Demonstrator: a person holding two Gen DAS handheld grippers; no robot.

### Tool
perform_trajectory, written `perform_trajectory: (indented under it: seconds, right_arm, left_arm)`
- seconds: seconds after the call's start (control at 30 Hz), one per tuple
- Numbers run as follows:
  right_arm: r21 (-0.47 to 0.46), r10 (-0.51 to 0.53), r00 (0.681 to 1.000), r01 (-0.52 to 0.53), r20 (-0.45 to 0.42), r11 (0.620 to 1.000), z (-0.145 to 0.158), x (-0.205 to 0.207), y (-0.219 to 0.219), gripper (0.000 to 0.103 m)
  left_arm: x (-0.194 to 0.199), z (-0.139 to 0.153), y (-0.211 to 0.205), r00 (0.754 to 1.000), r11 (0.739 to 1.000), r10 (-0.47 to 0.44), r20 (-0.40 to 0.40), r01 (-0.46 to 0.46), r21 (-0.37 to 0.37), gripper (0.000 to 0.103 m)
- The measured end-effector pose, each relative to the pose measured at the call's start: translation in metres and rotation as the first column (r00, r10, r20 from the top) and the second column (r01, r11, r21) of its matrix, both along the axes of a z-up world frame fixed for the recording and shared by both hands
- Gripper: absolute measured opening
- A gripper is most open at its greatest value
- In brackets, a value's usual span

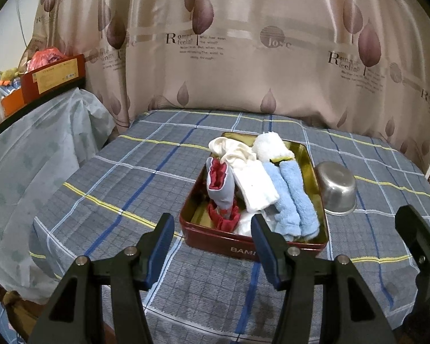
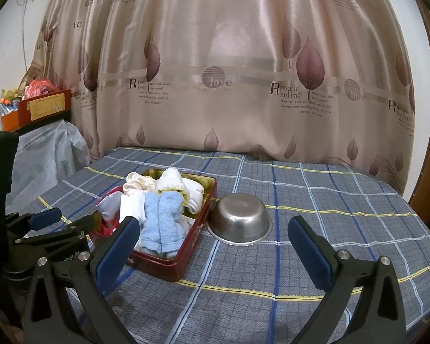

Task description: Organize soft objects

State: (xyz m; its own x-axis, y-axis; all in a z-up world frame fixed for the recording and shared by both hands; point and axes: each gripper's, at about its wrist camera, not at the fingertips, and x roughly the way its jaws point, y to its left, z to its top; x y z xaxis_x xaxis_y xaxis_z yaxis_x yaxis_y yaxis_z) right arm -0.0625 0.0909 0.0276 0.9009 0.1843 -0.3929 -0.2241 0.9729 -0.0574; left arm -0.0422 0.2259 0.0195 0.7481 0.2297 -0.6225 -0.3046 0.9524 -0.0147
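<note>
**Soft goods in red tin, both grippers empty**

Left wrist view: left gripper (image 1: 212, 229) parted, nothing between pads, poised before near wall of red tin (image 1: 215, 239). Inside: blue towels (image 1: 293, 197), white cloth (image 1: 256, 189), grey-red sock (image 1: 222, 186). Steel bowl (image 1: 335, 192) upturned just beside.

Right wrist view: right gripper (image 2: 213, 233) wide apart, empty; tin (image 2: 183, 261) on plaid cloth (image 2: 315, 229).

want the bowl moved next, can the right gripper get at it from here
Probably yes: the right gripper is open and empty, and only bare plaid cloth lies before the upside-down steel bowl; the red tin sits beside it.
</note>
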Motion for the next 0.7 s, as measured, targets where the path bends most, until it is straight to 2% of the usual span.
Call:
perform_trajectory:
  seconds: [0.47, 0.57, 0.7]
  right_arm:
    - [-0.002, 0.002, 1.0, -0.002, -0.002, 1.0, 0.0, -0.001, 0.0, 0.103]
    - [-0.001, 0.001, 1.0, -0.001, 0.004, 1.0, 0.002, -0.003, -0.001, 0.103]
    - [0.008, 0.002, 1.0, -0.002, 0.01, 1.0, 0.002, -0.005, -0.006, 0.103]
  left_arm:
    - [-0.002, 0.002, -0.003, 0.999, 0.999, -0.034, 0.014, 0.034, -0.025, 0.057]
    - [-0.009, 0.011, -0.002, 0.997, 0.999, -0.033, 0.063, 0.035, -0.025, 0.058]
    - [-0.017, 0.024, 0.002, 0.994, 0.999, -0.019, 0.111, 0.022, -0.028, 0.064]
